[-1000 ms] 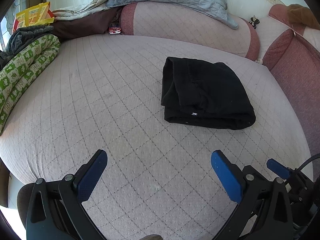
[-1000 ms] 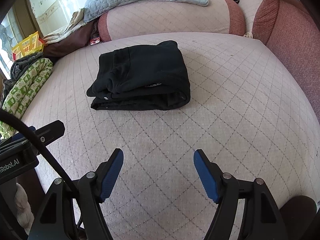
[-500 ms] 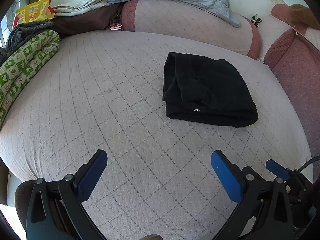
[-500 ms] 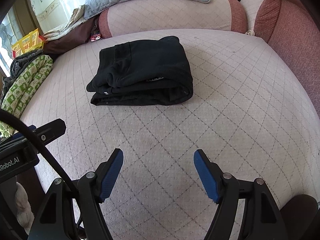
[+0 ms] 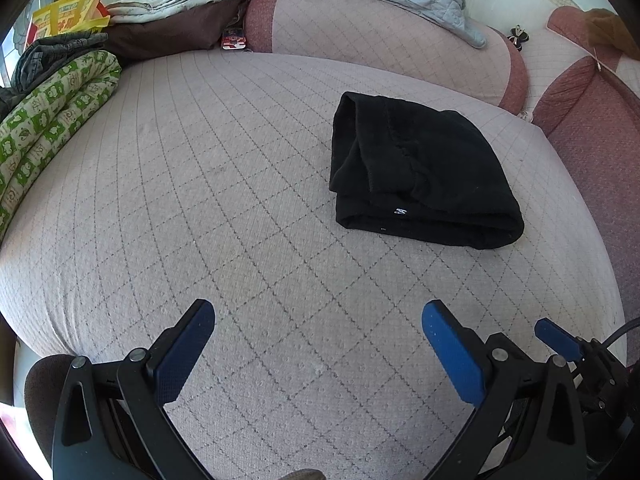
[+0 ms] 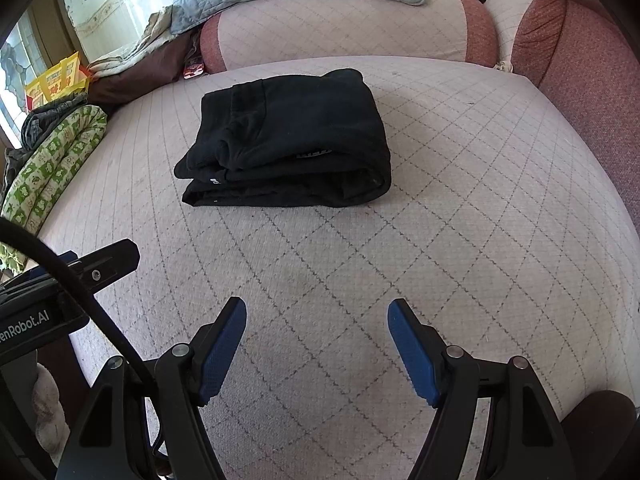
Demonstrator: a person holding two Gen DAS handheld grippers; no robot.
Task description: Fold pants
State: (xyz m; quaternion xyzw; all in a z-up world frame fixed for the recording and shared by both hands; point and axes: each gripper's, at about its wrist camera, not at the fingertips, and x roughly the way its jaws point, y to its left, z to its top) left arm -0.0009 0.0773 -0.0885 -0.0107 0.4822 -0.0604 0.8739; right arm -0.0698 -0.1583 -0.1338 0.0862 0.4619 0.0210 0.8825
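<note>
okay, left to right: green patterned blanket [image 5: 48, 120] rolled at the bed's left edge, your left claw [image 5: 318, 332] wide and empty over bare bed [image 5: 200, 200], black pants [image 5: 420, 176] folded into a compact stack right of centre, your right claw [image 6: 316, 334] also wide, holding nothing, well short of the stack. looks basically done. if you tidy, press the loose front-left layers flat and square, don't drag the stack.

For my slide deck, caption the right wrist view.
Folded black pants lie on the quilted pink mattress; the open right gripper hovers empty.
</note>
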